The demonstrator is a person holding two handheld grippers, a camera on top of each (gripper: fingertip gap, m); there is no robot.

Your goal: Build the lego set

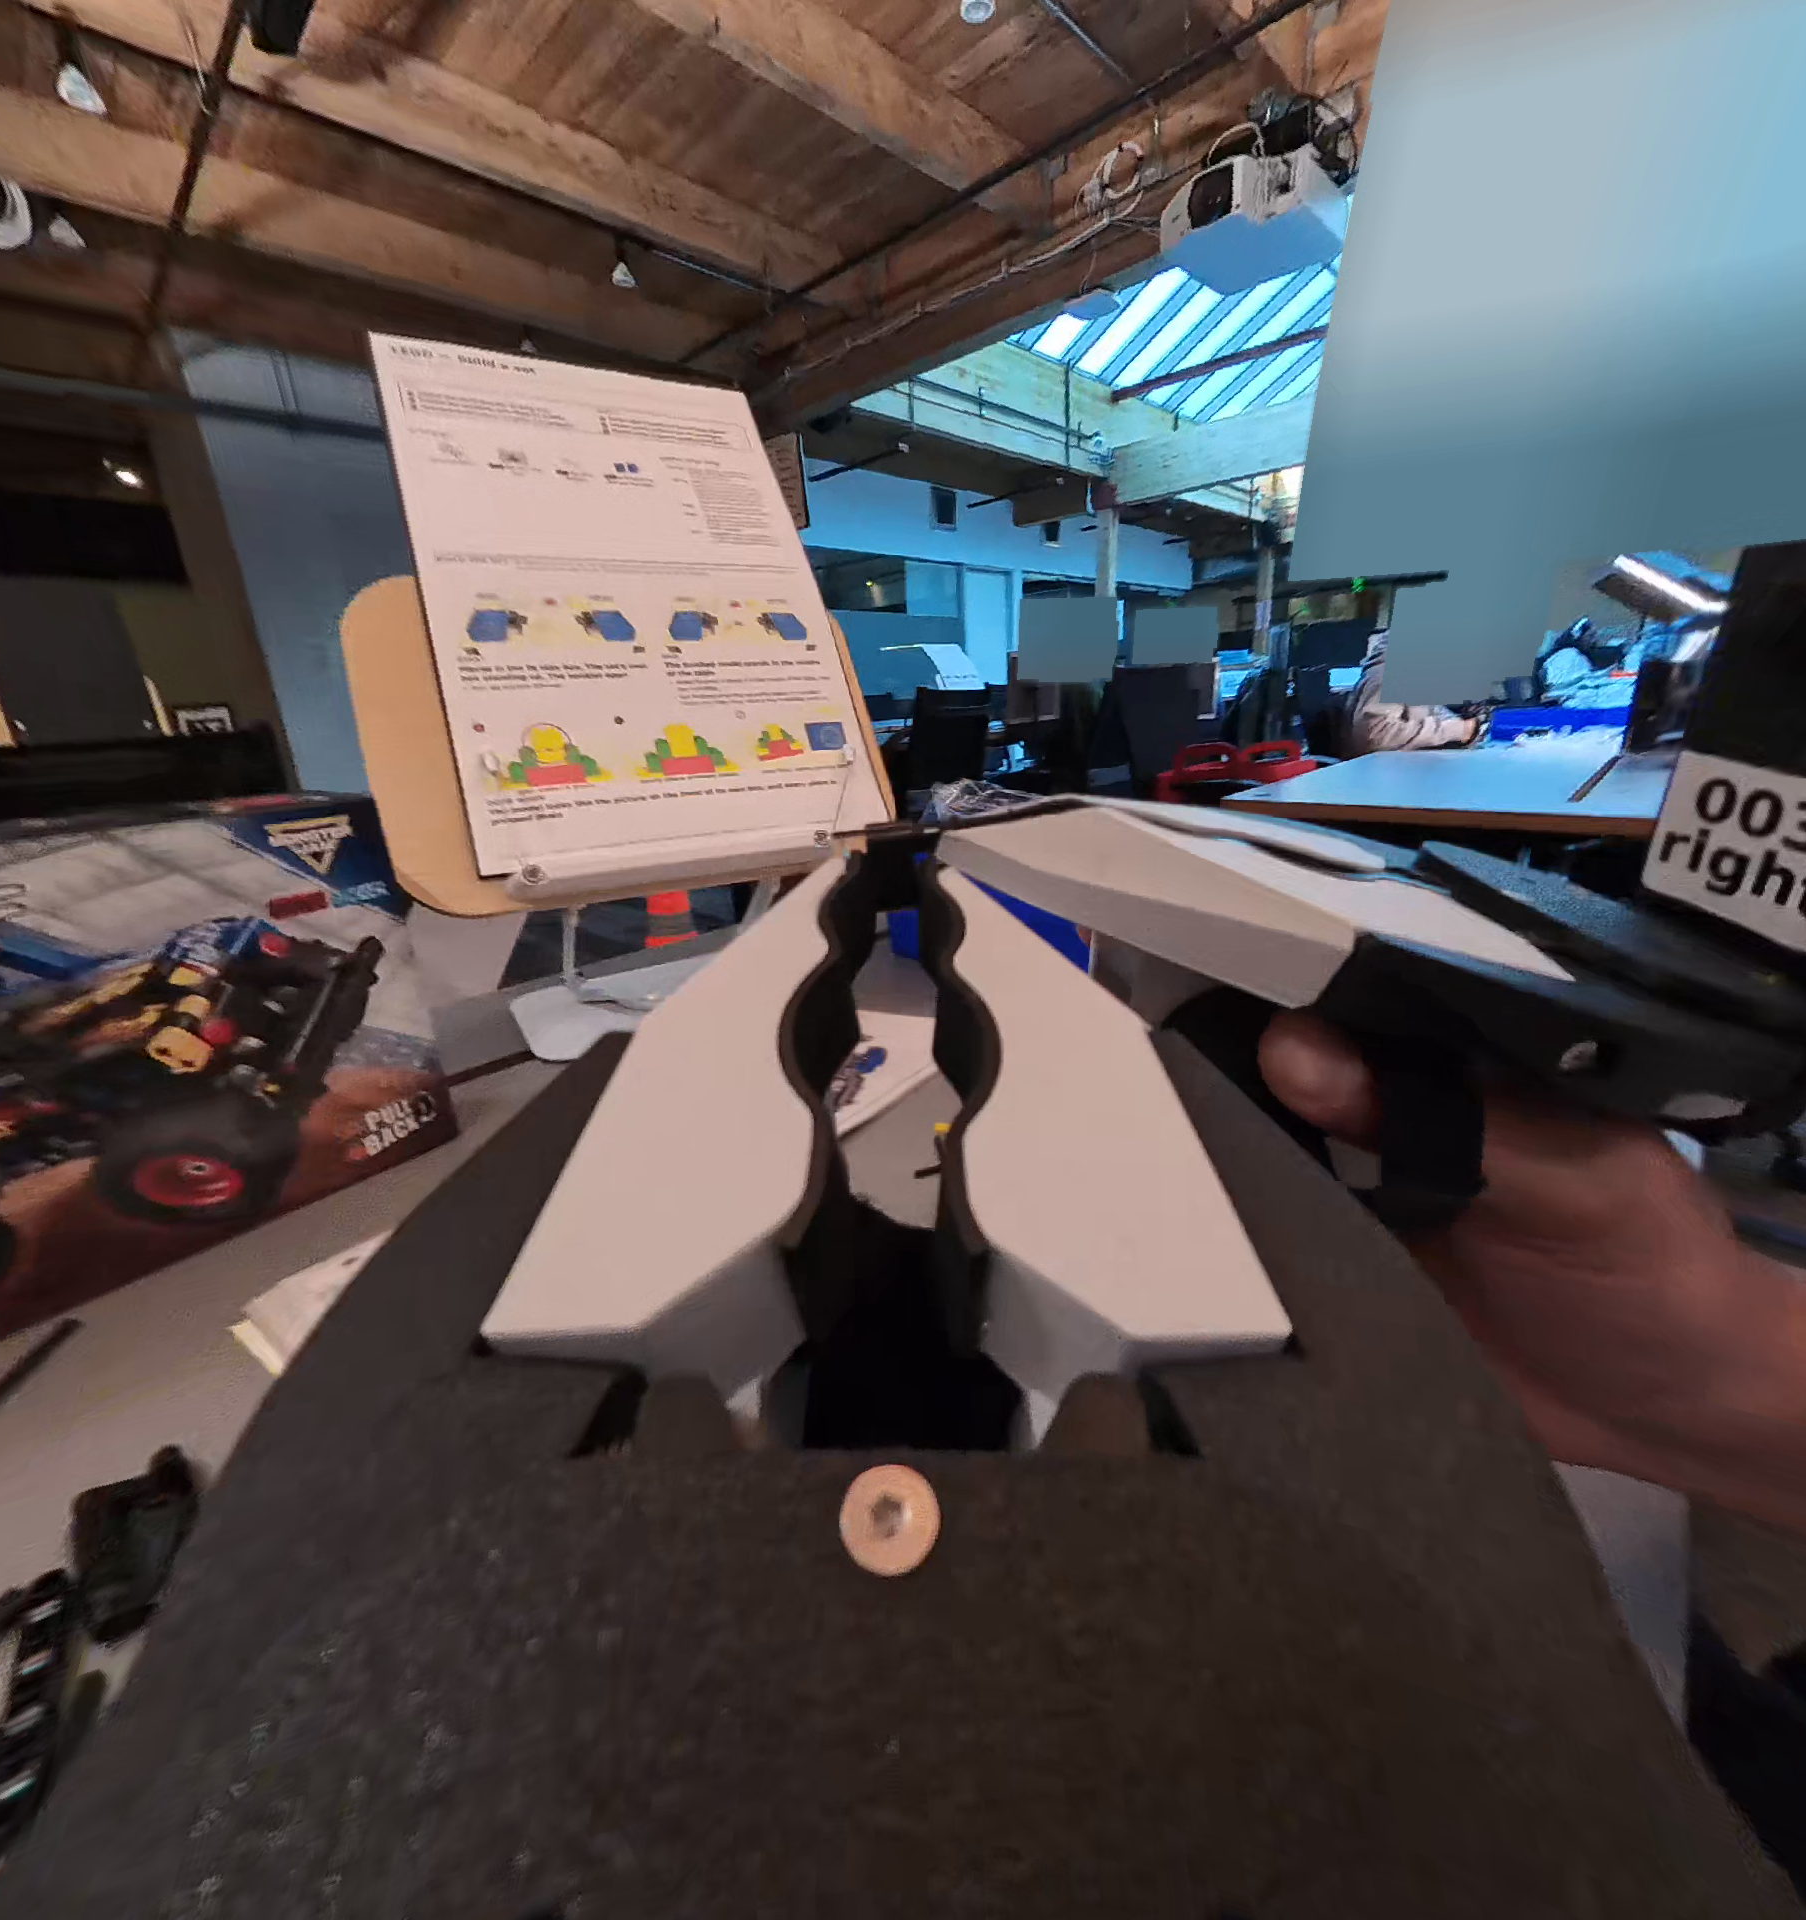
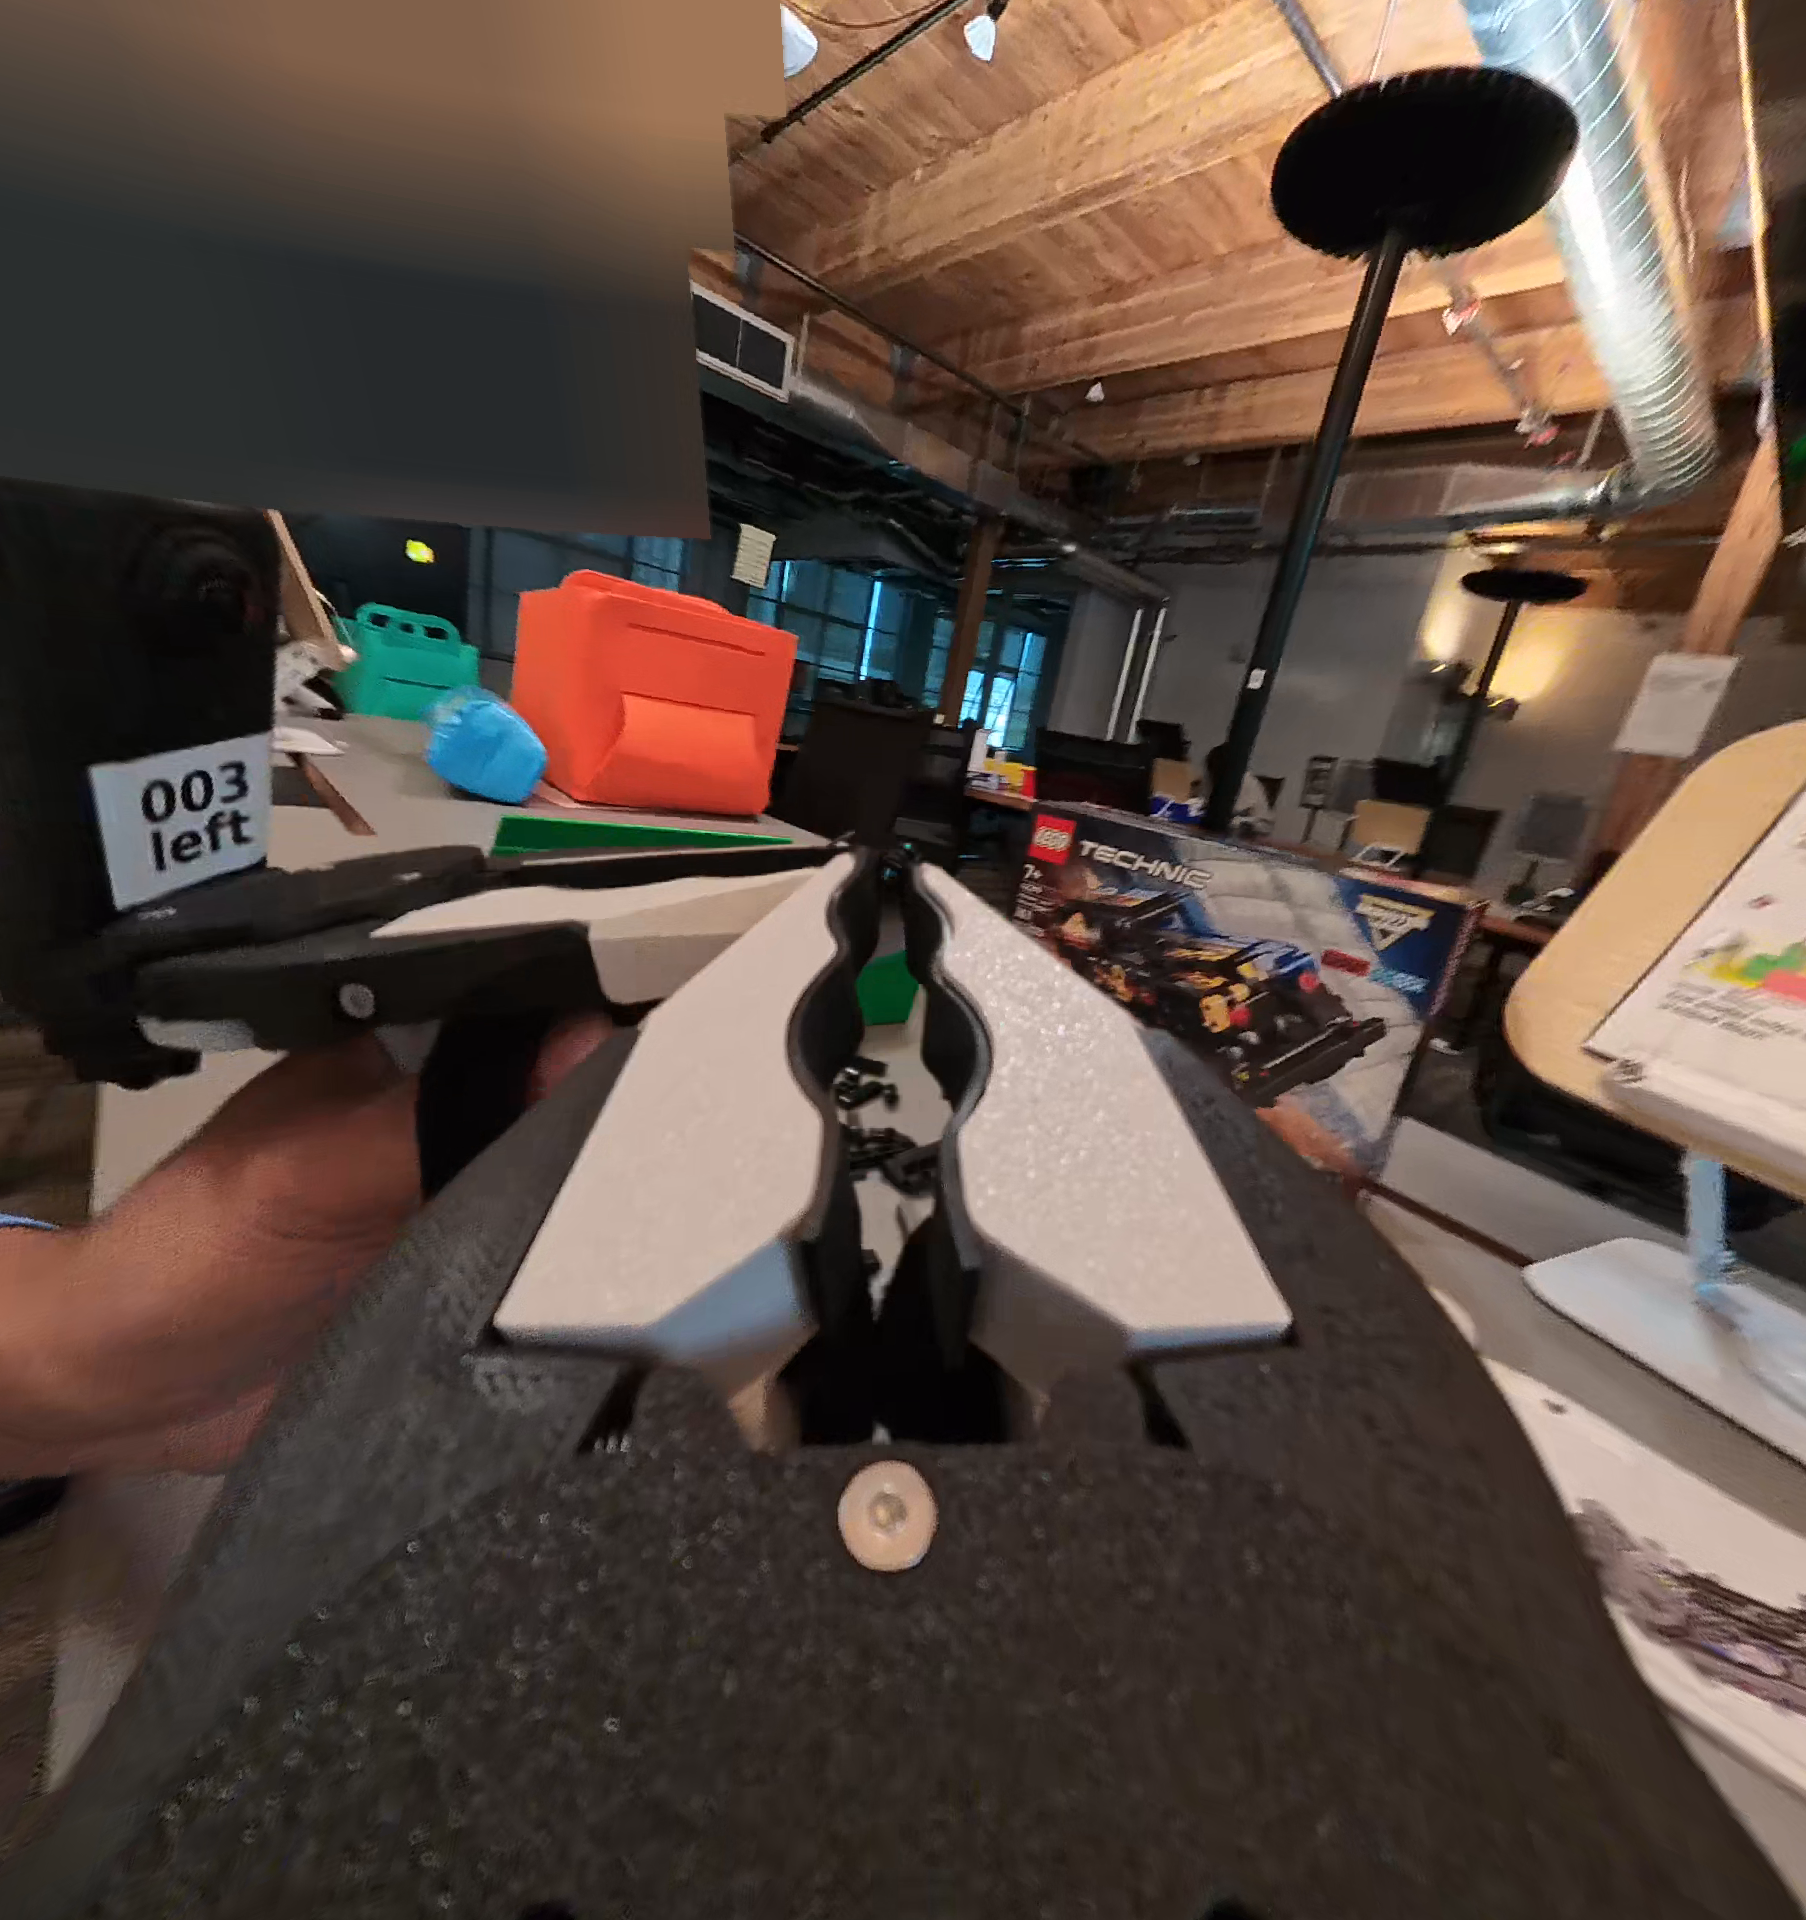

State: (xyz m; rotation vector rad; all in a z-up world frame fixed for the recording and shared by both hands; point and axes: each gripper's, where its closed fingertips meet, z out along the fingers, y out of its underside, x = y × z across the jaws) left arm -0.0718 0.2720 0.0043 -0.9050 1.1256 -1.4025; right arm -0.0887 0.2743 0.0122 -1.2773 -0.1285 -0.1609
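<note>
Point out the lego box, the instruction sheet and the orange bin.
lego box (image 2: 1252, 966): right wrist view, its printed front.
instruction sheet (image 1: 608, 613): left wrist view, middle of the page.
orange bin (image 2: 660, 696): right wrist view, its front face.

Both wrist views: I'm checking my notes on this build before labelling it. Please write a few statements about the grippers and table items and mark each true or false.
1. Both grippers meet tip to tip on a small black piece. True.
2. The left gripper is wide open. False: its fingers are closed on the piece.
3. The set's box lies on the table. True.
4. The instruction sheet lies flat on the table. False: it leans on a stand.
5. The right gripper holds an orange box. False: the orange box sits far behind.
</note>
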